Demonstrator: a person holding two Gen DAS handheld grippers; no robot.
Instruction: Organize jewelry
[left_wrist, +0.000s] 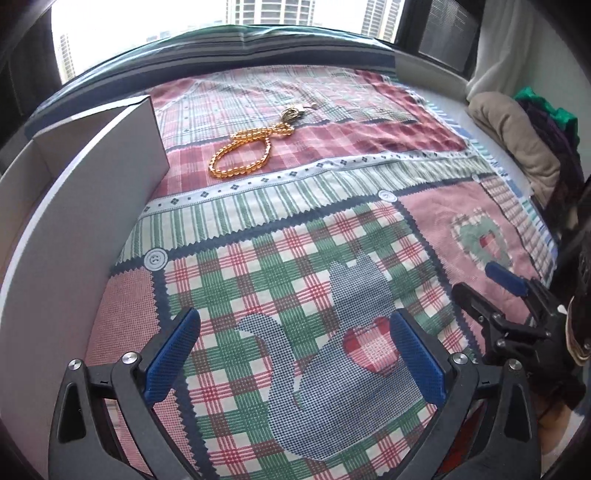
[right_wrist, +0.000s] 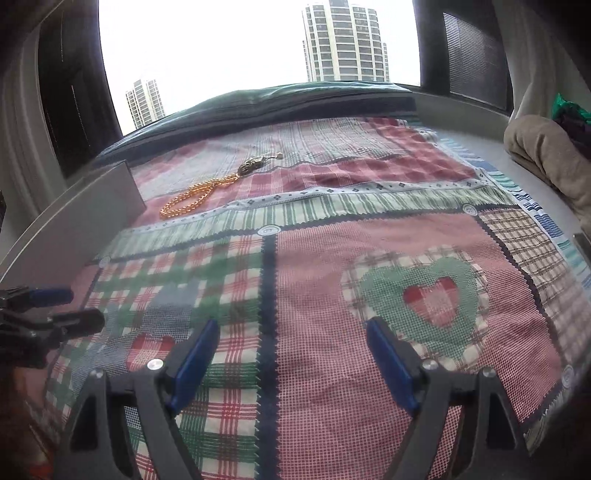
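Amber bead necklace (left_wrist: 242, 153) is found unsorted on the bedspread (left_wrist: 295, 229), beside the white box (left_wrist: 103, 155); left gripper (left_wrist: 295, 354) and right gripper (right_wrist: 291, 365) are held wide apart, nothing grasped.

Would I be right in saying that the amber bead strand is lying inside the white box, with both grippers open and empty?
Not quite: in the left wrist view the amber bead strand lies on the patchwork cloth beside the white box, not inside it. The left gripper and right gripper are indeed open and empty.
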